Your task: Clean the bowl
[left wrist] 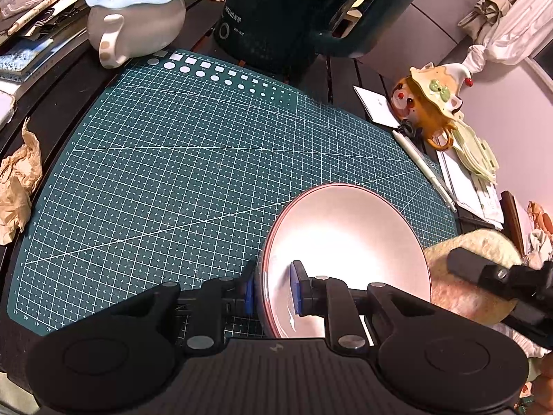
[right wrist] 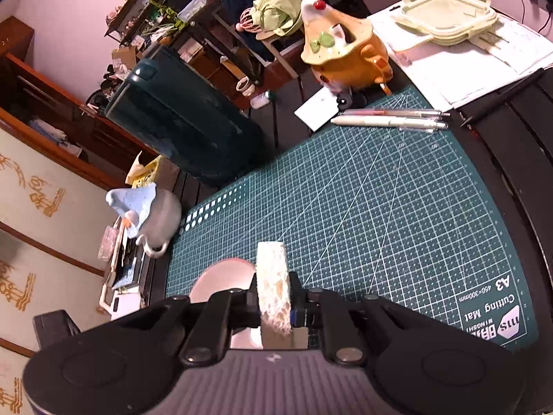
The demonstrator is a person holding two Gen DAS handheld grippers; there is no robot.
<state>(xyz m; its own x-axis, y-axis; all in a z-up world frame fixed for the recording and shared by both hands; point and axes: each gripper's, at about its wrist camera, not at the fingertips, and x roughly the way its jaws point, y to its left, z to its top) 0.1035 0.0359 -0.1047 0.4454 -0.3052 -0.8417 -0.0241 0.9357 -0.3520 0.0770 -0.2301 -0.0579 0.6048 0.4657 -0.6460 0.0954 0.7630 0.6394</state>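
A white bowl (left wrist: 345, 235) with a thin red rim is tilted on its side above the green cutting mat (left wrist: 172, 173). My left gripper (left wrist: 273, 290) is shut on the bowl's rim, one blue pad inside and one outside. In the right wrist view my right gripper (right wrist: 273, 307) is shut on a pale yellow sponge (right wrist: 271, 276) that stands up between its jaws. The bowl (right wrist: 224, 276) shows just left of and behind the sponge. From the left wrist view, the sponge (left wrist: 459, 297) sits close beside the bowl's right edge, with one of the right gripper's fingers (left wrist: 473, 266) over it.
A dark green appliance (left wrist: 293, 17) stands at the mat's far edge, with a white teapot with a blue lid (left wrist: 138, 17) to its left. An orange teapot (left wrist: 428, 103), pens (right wrist: 390, 117), papers and a container lid (right wrist: 446, 17) lie on the right. Crumpled paper (left wrist: 17, 186) lies on the left.
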